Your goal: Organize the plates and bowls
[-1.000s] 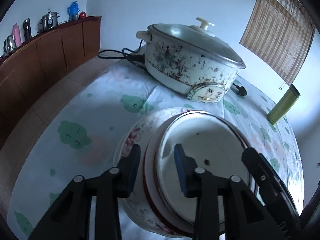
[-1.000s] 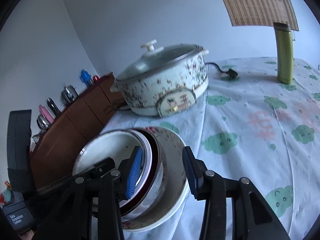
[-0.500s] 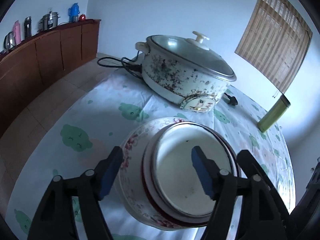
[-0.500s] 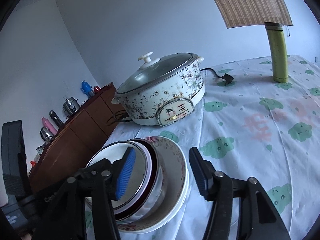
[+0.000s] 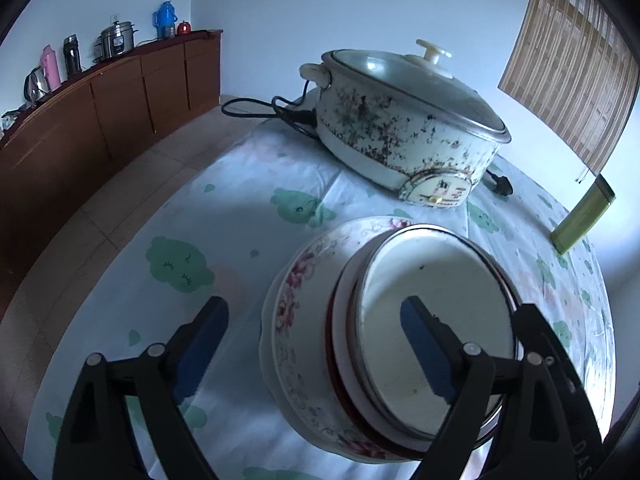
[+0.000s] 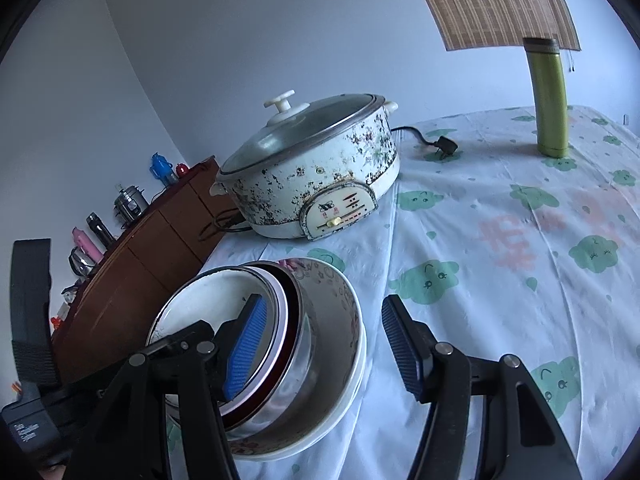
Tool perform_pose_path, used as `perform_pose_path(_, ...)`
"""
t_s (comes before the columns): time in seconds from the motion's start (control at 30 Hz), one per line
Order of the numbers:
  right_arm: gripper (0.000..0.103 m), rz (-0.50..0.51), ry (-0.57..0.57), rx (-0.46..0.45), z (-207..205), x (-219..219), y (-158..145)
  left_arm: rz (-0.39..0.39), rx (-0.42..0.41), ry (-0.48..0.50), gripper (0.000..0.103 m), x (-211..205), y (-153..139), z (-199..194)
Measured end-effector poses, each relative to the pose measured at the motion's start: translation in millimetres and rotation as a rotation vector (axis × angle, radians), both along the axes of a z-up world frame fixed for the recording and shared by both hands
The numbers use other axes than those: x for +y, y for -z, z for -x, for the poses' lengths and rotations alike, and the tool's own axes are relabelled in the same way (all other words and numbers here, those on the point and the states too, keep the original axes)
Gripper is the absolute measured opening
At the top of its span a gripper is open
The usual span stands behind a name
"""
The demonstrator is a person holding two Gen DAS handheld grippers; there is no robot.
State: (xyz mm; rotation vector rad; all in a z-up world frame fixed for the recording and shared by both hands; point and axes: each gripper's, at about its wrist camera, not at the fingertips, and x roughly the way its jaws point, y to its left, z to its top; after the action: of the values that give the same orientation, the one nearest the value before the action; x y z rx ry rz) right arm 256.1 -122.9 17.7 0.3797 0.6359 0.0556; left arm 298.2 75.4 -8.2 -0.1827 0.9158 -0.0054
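A round table under a pale cloth printed with green clouds [image 5: 248, 200] carries everything here. The largest thing on it is a white electric cooking pot with a flaking dark-speckled wall and a glass lid [image 5: 404, 120], standing toward the far side with its black power cord [image 5: 276, 108] trailing off behind it. Nearer the cameras sits the nested stack: a wide floral-rimmed white ceramic bowl [image 5: 288, 300] at the bottom, a red-rimmed white dish [image 6: 290, 312] tilted inside it, and a white enamel plate with a thin dark rim [image 5: 436, 292] on top, all leaning to one side. The left gripper [image 5: 314, 336] has just been opening and now stands wide, one blue-padded finger out over the bare cloth beside the floral bowl and the other over the enamel plate's face; neither pad presses on anything, so it grips nothing. The right gripper [image 6: 324, 336] has also been spreading and stands about half open, straddling the right-hand side of the stack: one ribbed blue pad hangs over the plates, the other is clear of the bowl's outer wall over the cloth, with no grip visible. A tall olive-green flask [image 6: 550, 96] stands upright near the table's far edge, well apart from the stack.
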Motion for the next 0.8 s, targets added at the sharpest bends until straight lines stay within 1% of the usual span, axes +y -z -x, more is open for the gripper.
perform_pose_path(0.1,0.063,0.016,0.001,-0.010,6,1,0,-0.017,0.010,0.000,0.089,-2,2,0)
perform_pose_path(0.17,0.067,0.020,-0.001,-0.003,10,1,2,-0.022,0.017,0.004,0.089,-3,3,0)
perform_pose_path(0.27,0.070,0.006,-0.006,-0.017,19,-2,5,-0.058,0.027,0.016,0.089,-9,6,1)
perform_pose_path(0.33,0.070,0.005,-0.002,-0.036,26,-3,2,-0.051,0.023,0.028,0.089,-11,6,3)
perform_pose_path(0.47,0.070,0.005,0.001,-0.089,36,-3,-2,-0.031,-0.008,0.036,0.089,-13,6,13)
perform_pose_path(0.6,0.070,0.008,0.008,-0.147,45,-2,-5,0.017,-0.060,0.023,0.089,-8,5,23)
perform_pose_path(0.67,0.076,0.024,0.006,-0.174,47,1,-7,0.011,-0.079,0.019,0.089,-7,3,26)
perform_pose_path(0.8,0.079,0.054,0.017,-0.222,52,3,-10,-0.005,-0.156,0.019,0.089,-10,-8,32)
